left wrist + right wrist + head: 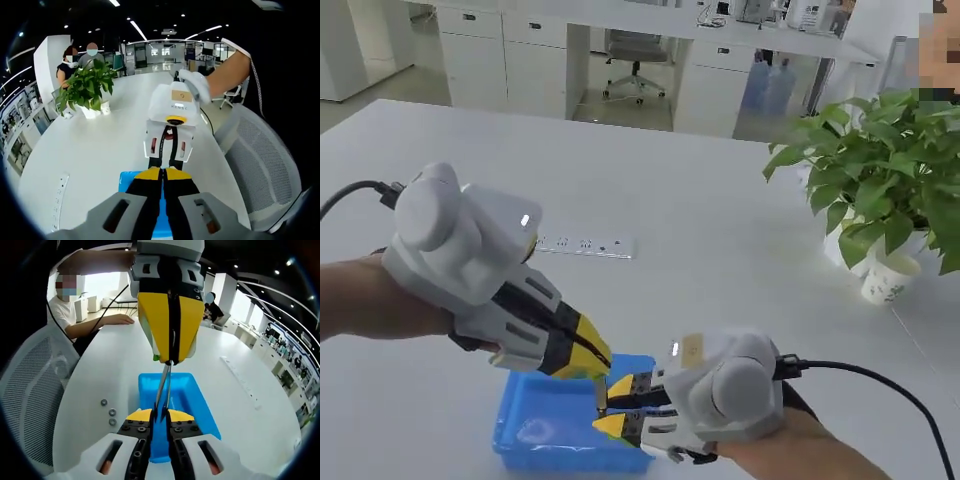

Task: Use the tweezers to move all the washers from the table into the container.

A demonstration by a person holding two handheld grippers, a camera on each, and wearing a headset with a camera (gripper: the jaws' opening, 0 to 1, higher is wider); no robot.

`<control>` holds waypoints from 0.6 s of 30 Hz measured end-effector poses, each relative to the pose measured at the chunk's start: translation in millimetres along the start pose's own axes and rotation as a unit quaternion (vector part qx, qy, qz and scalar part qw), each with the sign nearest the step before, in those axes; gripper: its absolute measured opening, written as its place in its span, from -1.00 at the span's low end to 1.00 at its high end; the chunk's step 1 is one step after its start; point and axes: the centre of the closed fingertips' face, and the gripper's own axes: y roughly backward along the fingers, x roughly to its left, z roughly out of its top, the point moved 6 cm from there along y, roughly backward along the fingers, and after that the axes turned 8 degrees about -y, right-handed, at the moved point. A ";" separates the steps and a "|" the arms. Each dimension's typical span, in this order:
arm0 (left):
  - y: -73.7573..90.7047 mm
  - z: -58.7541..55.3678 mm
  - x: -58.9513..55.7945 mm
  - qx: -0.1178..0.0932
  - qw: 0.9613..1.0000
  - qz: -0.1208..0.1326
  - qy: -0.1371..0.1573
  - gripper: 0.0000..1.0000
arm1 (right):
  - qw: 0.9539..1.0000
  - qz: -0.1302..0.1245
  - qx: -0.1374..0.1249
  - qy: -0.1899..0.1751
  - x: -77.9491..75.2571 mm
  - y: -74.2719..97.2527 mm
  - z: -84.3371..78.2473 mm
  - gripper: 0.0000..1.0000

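The metal tweezers (162,390) hang between the two grippers, over the blue container (192,400). My left gripper (169,360) comes in from above, its yellow jaws shut on the tweezers' upper end. My right gripper (160,416) is closed on the lower part of the legs. Three small washers (112,412) lie on the white table to the left of the container. In the head view the left gripper (598,368) and right gripper (613,404) meet at the tweezers (601,393) over the container (535,430). The left gripper view has its own jaws (163,172) pressed together facing the right gripper (167,162).
A potted plant (880,170) and a paper cup (888,278) stand at the right of the table. A white power strip (585,245) lies mid-table. A mesh chair (260,155) is beside the table, and people (80,65) sit at its far end.
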 end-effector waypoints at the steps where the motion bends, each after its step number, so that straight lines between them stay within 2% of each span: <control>1: -0.4 0.6 -2.1 0.001 1.000 -0.001 -0.002 -0.93 | 1.000 -0.001 0.000 0.000 2.4 0.6 -0.3 -0.77; 11: -5.9 3.8 -19.6 0.004 1.000 -0.011 -0.013 -0.93 | 1.000 -0.002 0.002 -0.004 20.2 3.0 -5.9 -0.77; 18: -12.6 2.0 -31.3 0.004 1.000 -0.017 -0.014 -0.93 | 1.000 0.000 0.005 -0.012 31.1 3.7 -13.9 -0.77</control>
